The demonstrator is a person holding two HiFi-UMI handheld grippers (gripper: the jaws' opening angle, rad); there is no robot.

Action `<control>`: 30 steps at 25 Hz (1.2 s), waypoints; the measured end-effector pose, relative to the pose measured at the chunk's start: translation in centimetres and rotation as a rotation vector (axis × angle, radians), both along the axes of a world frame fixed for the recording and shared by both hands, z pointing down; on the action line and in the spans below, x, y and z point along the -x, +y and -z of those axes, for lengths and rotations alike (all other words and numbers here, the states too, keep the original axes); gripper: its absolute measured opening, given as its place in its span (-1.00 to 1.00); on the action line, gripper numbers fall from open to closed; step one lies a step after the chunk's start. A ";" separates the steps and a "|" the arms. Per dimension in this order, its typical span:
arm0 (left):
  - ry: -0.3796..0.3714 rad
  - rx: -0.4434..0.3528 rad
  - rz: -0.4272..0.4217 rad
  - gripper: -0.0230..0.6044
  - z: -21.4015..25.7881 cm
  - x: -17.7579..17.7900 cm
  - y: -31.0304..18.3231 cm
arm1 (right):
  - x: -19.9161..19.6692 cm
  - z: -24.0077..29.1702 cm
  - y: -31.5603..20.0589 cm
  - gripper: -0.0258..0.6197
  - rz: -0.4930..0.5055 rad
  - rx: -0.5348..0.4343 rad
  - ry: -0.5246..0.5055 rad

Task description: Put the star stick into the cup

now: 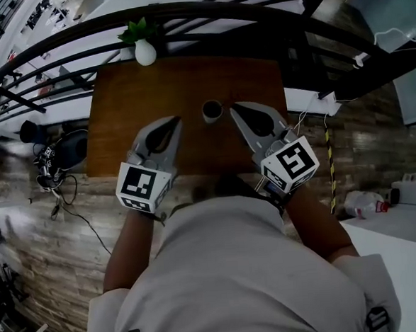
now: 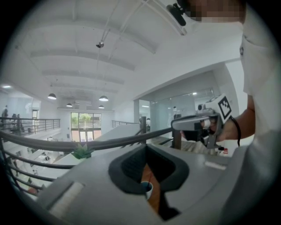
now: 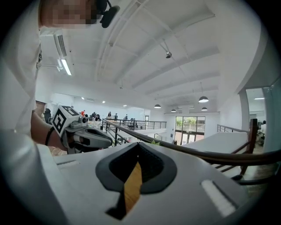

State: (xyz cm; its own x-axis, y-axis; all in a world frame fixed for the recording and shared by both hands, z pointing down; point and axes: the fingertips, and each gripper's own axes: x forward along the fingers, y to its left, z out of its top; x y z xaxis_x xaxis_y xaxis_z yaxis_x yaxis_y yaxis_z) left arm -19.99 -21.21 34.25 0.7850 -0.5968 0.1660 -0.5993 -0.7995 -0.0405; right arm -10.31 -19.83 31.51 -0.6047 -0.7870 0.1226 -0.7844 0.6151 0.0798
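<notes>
A small white cup (image 1: 212, 110) stands in the middle of the brown wooden table (image 1: 167, 86). Its inside looks dark from above, and no star shows there. Through the gap behind my left gripper's jaws I see the cup (image 2: 149, 191) with a thin line above it (image 2: 150, 178), seemingly the stick. My left gripper (image 1: 178, 118) hovers just left of the cup, jaws shut and empty. My right gripper (image 1: 232, 106) hangs just right of it, also shut with nothing between the jaws. Neither touches the cup.
A white vase with a green plant (image 1: 144, 51) stands at the table's far edge. A dark curved railing (image 1: 268, 12) runs just beyond the table. Cables and gear lie on the wooden floor (image 1: 52, 172) to the left. A white bag (image 1: 363, 204) sits at the right.
</notes>
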 end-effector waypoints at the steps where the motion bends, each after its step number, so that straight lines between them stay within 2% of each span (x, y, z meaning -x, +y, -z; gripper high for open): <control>1: 0.000 0.006 0.000 -0.92 -0.1 0.2 0.2 | 0.1 0.1 0.4 -0.90 0.003 0.004 -0.003; 6: 0.004 0.002 -0.008 -0.92 0.6 0.0 1.4 | -0.6 0.7 1.9 -0.90 0.027 -0.002 0.008; 11: 0.005 0.006 -0.012 -0.92 0.7 -1.3 2.6 | -2.8 0.7 3.2 -0.90 0.000 -0.006 0.012; 20: -0.007 0.013 0.034 -0.92 0.5 -5.8 6.2 | -8.2 -0.5 7.2 -0.90 0.020 0.019 -0.006; 30: -0.014 0.065 0.104 -0.92 -2.6 -12.8 15.3 | -15.5 -2.3 15.9 -0.90 0.072 0.044 -0.021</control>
State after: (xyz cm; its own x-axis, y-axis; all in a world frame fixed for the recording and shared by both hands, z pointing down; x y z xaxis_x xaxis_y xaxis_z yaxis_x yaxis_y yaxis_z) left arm -7.23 -5.95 36.89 0.7169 -0.6624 0.2175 -0.6787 -0.7344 0.0006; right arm 5.21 -3.95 33.81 -0.6626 -0.7353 0.1424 -0.7390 0.6728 0.0357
